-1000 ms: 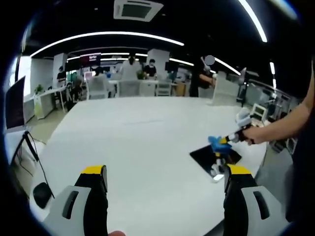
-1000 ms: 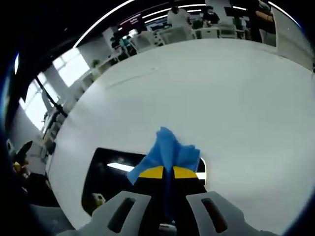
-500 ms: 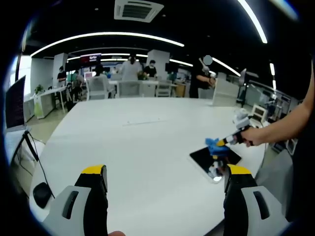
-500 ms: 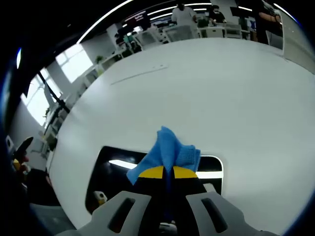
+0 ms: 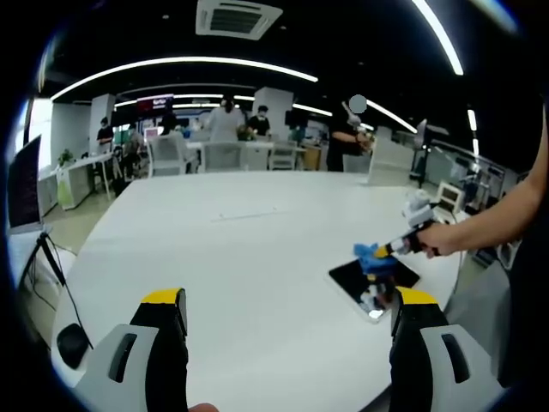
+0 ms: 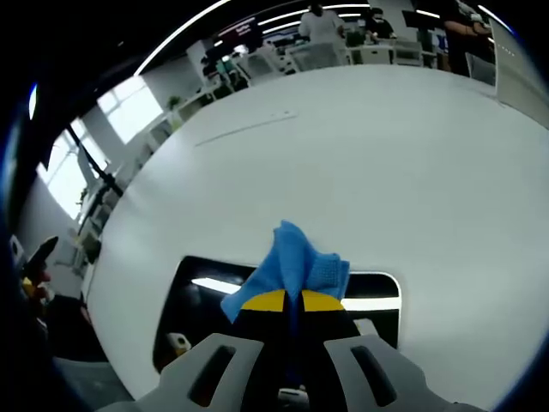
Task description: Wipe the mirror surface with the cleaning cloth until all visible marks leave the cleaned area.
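The right gripper [image 6: 288,302], jaws clamped on the blue cleaning cloth [image 6: 292,268], hangs over the mirror [image 6: 210,296], which lies flat on the white table [image 6: 360,172] directly beneath and ahead of its tips. The cloth, soft and light, bunches upward past the yellow-tipped jaws; a grip at its gathered middle suits wiping. The mirror, a dark rounded-corner rectangle reflecting ceiling lights, looks rigid, slick and probably fragile. The left gripper [image 5: 287,313], jaws wide apart and empty, hovers well left of the mirror [image 5: 371,281].
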The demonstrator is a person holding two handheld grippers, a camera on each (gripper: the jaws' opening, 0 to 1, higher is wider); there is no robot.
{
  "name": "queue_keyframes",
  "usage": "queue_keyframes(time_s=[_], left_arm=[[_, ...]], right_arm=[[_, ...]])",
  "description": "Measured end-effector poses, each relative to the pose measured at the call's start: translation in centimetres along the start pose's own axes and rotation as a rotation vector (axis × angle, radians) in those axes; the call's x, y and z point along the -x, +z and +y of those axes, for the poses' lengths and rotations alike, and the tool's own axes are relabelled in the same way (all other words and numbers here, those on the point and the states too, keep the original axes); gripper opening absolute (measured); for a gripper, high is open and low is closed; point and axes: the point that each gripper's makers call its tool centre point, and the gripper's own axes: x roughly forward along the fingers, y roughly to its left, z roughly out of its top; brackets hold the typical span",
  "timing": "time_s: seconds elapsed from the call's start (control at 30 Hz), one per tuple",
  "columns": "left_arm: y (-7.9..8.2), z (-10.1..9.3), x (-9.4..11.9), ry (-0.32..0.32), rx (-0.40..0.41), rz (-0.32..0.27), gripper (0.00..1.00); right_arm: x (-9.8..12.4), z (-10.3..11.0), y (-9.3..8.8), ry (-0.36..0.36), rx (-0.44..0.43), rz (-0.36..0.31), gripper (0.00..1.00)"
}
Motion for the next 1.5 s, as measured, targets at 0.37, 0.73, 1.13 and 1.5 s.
queue_keyframes(time_s=[0.37,0.73,1.13,1.5], left_arm=[[-0.2,0.0,0.5,0.011,0.006,-0.002,0.99],[-0.4,0.2,0.9,0.020,0.016,-0.006,0.99],[-0.6,0.0,1.1,0.023,0.022,-0.007,0.99],[-0.3,-0.3,1.2,0.021,0.018,-0.008,0.99]], right_arm=[[-0.4,1.3,0.0,0.016,0.016,0.013,0.00],[-1.1,2.8,0.0,0.032,0.026,0.028,0.00],[-2.1,5.5,0.0,0.072,0.064,0.045,0.00],[-3.5,9.3,0.0,0.127,0.122,0.065,0.00]])
